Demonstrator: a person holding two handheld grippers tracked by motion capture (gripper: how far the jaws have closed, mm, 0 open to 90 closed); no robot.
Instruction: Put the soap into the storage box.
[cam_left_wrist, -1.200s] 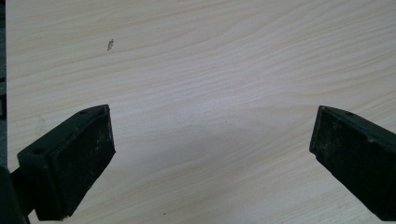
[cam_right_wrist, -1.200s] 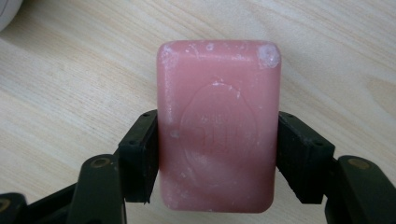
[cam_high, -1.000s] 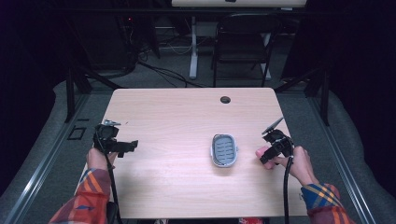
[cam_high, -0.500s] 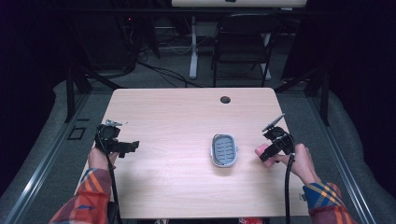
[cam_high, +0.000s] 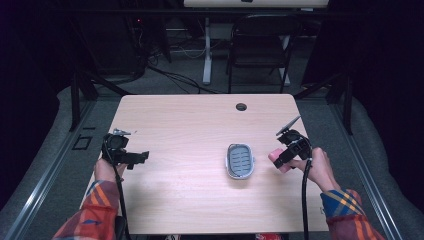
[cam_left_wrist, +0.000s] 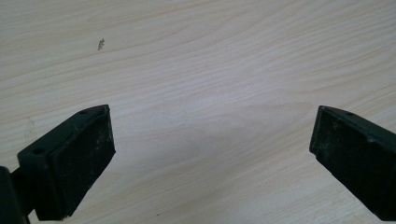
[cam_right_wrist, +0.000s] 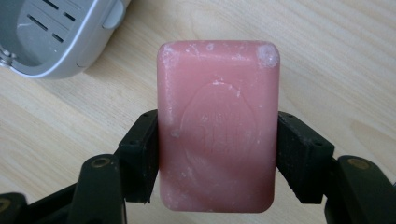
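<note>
Taking the dish (cam_high: 240, 161) as the landmark, the left gripper (cam_high: 131, 158) sits well to its left, near the table (cam_high: 190, 120) edge. Its jaws stand wide apart over bare wood in the left gripper view and hold nothing.

The dish itself is a grey slotted tray lying flat, and it looks empty.

Just right of the dish, the right gripper (cam_right_wrist: 218, 154) is clamped on the soap (cam_right_wrist: 217, 126), a pink bar with rounded corners. The jaws press on its two long sides, about midway to the lower half of its length, with the stamped face toward the camera. In the high view the soap (cam_high: 278, 159) sits near the dish's right rim but apart from it; whether it rests on the table or is lifted I cannot tell.

The bar should be light, firm and rigid, not fragile, though hard squeezing could dent it. Its surface looks dry and chalky, yet soap is apt to slip. The flat long sides are the sound place to grip, and near mid-length to stop it pivoting.
</note>
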